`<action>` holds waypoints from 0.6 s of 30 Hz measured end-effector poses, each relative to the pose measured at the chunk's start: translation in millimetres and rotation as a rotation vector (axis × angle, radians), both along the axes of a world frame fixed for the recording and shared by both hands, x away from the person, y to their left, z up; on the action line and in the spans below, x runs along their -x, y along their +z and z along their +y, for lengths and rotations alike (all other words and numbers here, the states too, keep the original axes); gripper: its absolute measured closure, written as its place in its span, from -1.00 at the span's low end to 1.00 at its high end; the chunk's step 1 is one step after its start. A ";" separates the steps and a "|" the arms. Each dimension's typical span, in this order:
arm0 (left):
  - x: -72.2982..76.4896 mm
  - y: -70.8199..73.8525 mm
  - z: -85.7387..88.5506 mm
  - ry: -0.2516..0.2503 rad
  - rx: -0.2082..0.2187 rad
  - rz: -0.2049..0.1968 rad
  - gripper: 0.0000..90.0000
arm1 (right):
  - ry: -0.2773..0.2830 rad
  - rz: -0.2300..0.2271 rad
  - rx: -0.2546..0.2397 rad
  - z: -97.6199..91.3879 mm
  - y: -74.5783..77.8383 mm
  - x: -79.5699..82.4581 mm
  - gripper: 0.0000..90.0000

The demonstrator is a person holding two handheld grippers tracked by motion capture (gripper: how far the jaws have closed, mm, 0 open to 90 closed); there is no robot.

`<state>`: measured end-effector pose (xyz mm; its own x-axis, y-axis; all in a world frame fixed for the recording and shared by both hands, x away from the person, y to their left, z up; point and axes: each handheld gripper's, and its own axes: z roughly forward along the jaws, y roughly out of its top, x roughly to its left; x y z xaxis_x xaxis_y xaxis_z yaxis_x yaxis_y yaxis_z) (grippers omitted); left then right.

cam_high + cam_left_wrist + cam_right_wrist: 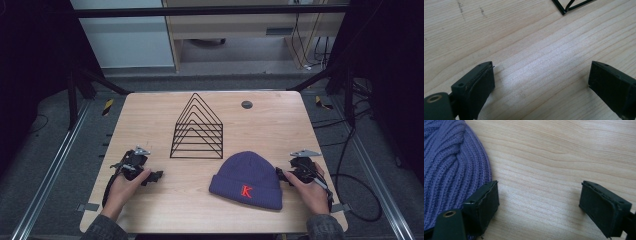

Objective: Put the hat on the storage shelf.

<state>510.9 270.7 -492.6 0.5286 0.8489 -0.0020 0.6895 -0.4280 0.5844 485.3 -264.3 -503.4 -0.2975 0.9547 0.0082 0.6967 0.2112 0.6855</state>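
**Two grippers rest beside a purple beanie**

High view: a person's hands hold the left gripper (156,176) at 8 o'clock and the right gripper (280,175) at 4 o'clock on the wooden table (150,115). The purple beanie (248,180) lies between them, below the black wire rack (198,127).

Left gripper view: jaws spread over bare wood.

Right gripper view: jaws spread, the left one just beside the beanie's edge.

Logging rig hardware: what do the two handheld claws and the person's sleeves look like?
Both the left claw and the right claw are black, each topped by a grey three-cornered plate with a black cable trailing back. Up close the jaws are flat black blocks with worn pads and small screw holes. The sleeves are dark grey, textured.
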 end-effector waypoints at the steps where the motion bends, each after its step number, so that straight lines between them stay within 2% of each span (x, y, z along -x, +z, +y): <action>1: 0.4 -0.3 -0.6 0.001 -0.004 -0.002 -0.89 | 0.000 0.001 -0.001 0.1 0.0 0.1 -0.65; 11: 2.1 -1.8 -1.1 -0.008 -0.012 -0.016 -0.91 | -0.005 -0.005 0.000 0.7 -0.5 0.0 -0.67; 16: 2.0 -2.8 -2.8 -0.005 -0.009 -0.016 -0.96 | -0.001 0.024 -0.011 0.9 2.5 -1.3 -0.63; 18: 2.1 -2.8 -2.8 -0.008 -0.013 -0.015 -0.97 | -0.004 0.011 -0.006 -0.3 4.3 -1.2 -0.62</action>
<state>508.8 267.9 -495.4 0.5356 0.8443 0.0164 0.6772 -0.4411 0.5890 486.6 -264.6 -499.1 -0.2940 0.9557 0.0173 0.7053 0.2047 0.6788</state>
